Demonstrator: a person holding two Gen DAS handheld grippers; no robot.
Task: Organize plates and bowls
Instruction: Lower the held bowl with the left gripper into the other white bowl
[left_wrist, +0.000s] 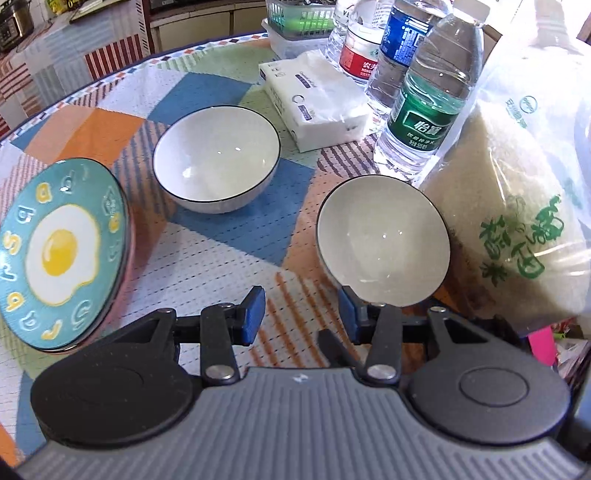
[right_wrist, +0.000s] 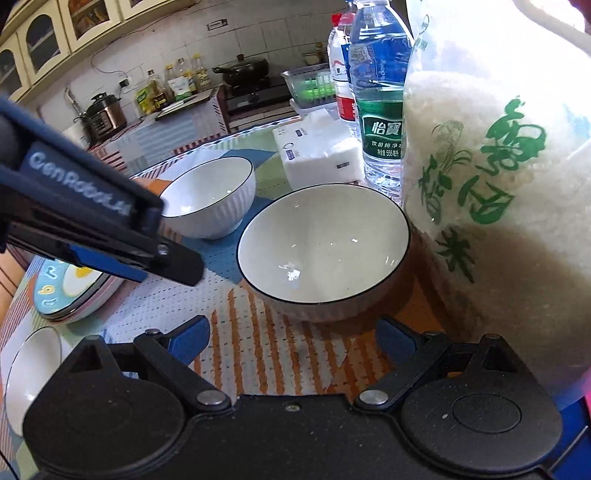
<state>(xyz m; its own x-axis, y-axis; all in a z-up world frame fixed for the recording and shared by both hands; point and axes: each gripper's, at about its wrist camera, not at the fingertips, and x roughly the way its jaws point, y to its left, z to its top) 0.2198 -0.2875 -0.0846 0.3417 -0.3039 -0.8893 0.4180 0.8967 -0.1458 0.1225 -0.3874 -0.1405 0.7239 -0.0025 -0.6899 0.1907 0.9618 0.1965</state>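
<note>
Two white bowls with dark rims stand on the patterned tablecloth. The far bowl sits mid-table. The near bowl sits beside the rice bag. A teal plate with a fried-egg picture tops a small stack at the left. A third white bowl lies at the right wrist view's lower left edge. My left gripper is open and empty, its right finger close to the near bowl's rim. My right gripper is open and empty just before the near bowl. The left gripper also shows in the right wrist view.
A big bag of rice stands right of the near bowl. Water bottles, a tissue pack and a green basket stand behind. A kitchen counter lies beyond the table edge.
</note>
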